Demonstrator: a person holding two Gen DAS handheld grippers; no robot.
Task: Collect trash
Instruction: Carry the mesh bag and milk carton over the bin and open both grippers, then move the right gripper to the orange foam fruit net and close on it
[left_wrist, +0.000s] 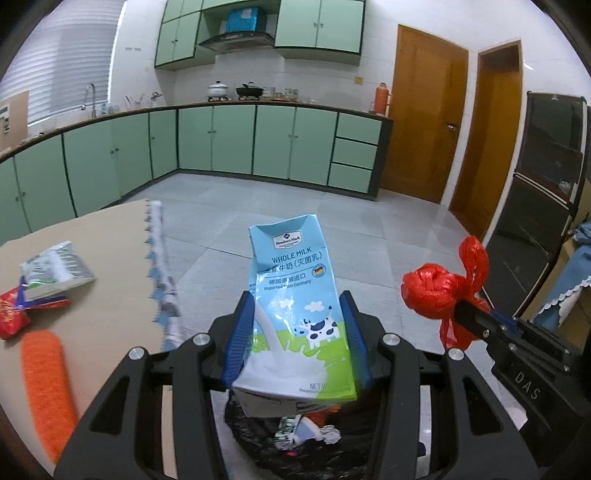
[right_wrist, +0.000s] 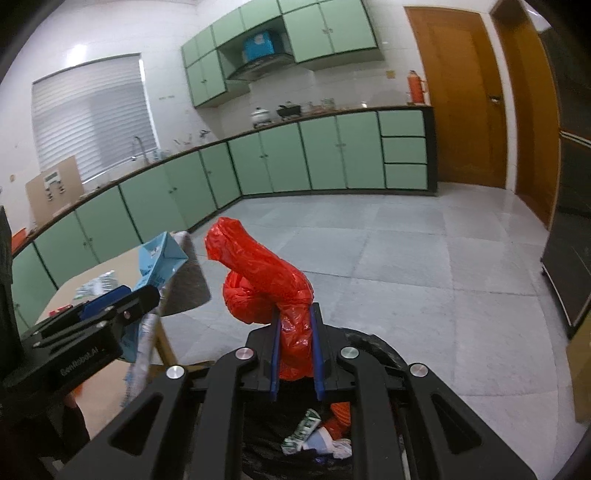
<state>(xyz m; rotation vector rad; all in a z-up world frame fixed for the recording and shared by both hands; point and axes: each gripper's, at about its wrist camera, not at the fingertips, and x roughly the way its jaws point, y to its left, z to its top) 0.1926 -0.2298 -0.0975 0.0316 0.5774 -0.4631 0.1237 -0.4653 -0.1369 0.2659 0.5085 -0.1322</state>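
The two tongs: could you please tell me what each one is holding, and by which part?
The left tongs hold a milk carton by the sides of its lower half. The right tongs pinch a knotted red plastic bag by its tail below the knot.

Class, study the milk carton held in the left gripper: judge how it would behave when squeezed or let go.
The milk carton looks dented between the left gripper pads, so it probably crushes easily. Its open, creased top suggests it is empty and light. Released, it would likely drop into the black trash bag below.
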